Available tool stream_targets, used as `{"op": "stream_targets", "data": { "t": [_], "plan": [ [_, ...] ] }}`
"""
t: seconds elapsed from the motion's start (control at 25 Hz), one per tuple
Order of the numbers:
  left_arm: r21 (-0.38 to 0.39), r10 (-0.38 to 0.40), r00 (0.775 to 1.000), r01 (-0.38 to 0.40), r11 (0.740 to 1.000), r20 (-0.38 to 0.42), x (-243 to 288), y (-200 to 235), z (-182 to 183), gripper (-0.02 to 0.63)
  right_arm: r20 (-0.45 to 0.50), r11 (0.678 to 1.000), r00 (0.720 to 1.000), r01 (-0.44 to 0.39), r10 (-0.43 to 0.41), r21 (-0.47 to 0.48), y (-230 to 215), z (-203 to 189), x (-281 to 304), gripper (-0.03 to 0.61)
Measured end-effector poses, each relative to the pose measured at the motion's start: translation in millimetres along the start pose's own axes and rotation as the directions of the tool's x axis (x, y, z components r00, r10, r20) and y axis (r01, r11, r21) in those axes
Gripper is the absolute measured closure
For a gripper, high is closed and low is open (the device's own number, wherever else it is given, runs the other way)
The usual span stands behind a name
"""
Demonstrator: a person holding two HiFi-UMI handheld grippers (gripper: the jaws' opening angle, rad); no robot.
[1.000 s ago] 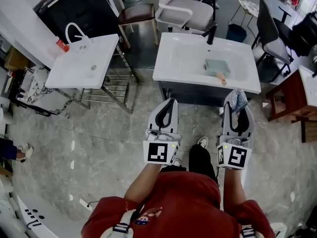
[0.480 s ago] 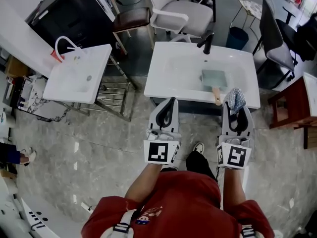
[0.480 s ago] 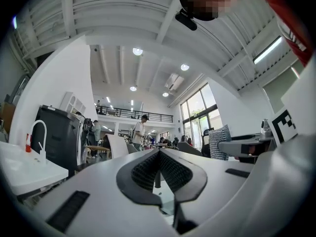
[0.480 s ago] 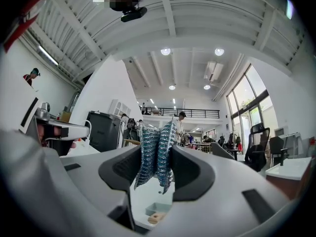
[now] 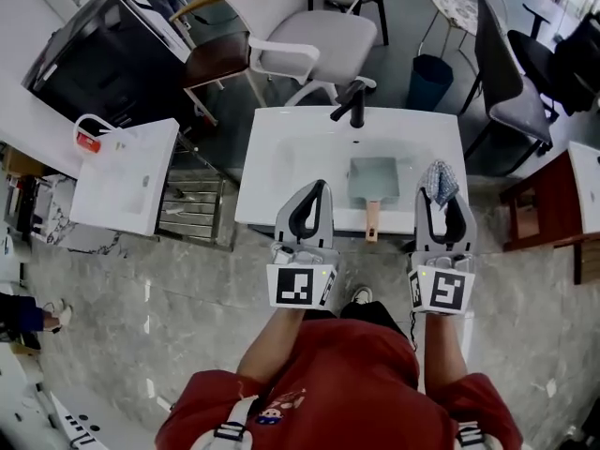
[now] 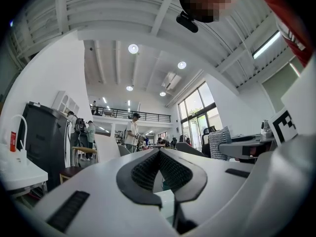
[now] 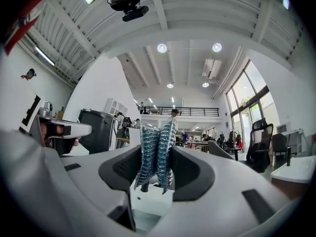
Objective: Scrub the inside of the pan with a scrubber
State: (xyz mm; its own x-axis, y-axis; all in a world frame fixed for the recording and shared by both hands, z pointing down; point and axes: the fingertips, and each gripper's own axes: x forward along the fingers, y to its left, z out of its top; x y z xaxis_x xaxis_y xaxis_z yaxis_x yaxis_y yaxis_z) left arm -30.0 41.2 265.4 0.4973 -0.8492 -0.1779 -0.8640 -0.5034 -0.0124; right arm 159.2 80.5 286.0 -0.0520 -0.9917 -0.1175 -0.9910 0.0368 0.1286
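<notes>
A square grey-green pan (image 5: 372,178) with a wooden handle (image 5: 372,219) lies in the white sink (image 5: 281,172), its handle pointing at the front rim. My left gripper (image 5: 317,187) is shut with nothing in it, its tips above the sink's front part, left of the pan. In the left gripper view the left gripper (image 6: 159,152) shows its jaws meeting. My right gripper (image 5: 438,195) is shut on a blue-grey mesh scrubber (image 5: 438,182) over the sink's right front, right of the pan. In the right gripper view the scrubber (image 7: 156,154) stands pinched upright in the right gripper (image 7: 157,149).
A black faucet (image 5: 353,101) stands at the sink's back. A second white basin (image 5: 122,181) sits to the left by a black cabinet (image 5: 94,54). Behind the sink are a white chair (image 5: 314,36), a blue bin (image 5: 428,81) and a black chair (image 5: 502,73). A wooden table (image 5: 553,200) is at right.
The person has stepped up to the sink. Both grippers, earlier over the floor in front of it, now reach over its front rim. The scrubber stays in the right gripper.
</notes>
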Motion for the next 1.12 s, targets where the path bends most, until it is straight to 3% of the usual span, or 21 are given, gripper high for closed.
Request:
{"op": "stream_targets", "data": {
  "t": [0.16, 0.36, 0.84, 1.12],
  "plan": [
    [0.016, -0.004, 0.997, 0.005, 1.000, -0.072, 26.7, -1.8, -18.0, 0.600, -0.002, 1.000, 1.000, -0.010, 0.010, 0.002, -18.5, -7.1, 25.2, 0.390],
    [0.026, -0.010, 0.995, 0.012, 1.000, -0.098, 53.0, 13.8, -28.2, 0.600, -0.013, 1.000, 1.000, -0.012, 0.013, 0.006, -20.2, -14.9, 56.5, 0.390],
    [0.019, -0.056, 0.993, 0.058, 0.998, -0.104, 104.3, 76.9, -42.3, 0.600, -0.023, 1.000, 1.000, 0.008, -0.008, -0.017, 9.8, -16.4, 132.7, 0.393],
    [-0.002, -0.058, 0.991, 0.058, 0.998, -0.123, 116.1, 86.1, -52.5, 0.600, -0.013, 0.999, 1.000, 0.010, -0.011, -0.040, 10.4, -17.9, 148.3, 0.397]
  ]
}}
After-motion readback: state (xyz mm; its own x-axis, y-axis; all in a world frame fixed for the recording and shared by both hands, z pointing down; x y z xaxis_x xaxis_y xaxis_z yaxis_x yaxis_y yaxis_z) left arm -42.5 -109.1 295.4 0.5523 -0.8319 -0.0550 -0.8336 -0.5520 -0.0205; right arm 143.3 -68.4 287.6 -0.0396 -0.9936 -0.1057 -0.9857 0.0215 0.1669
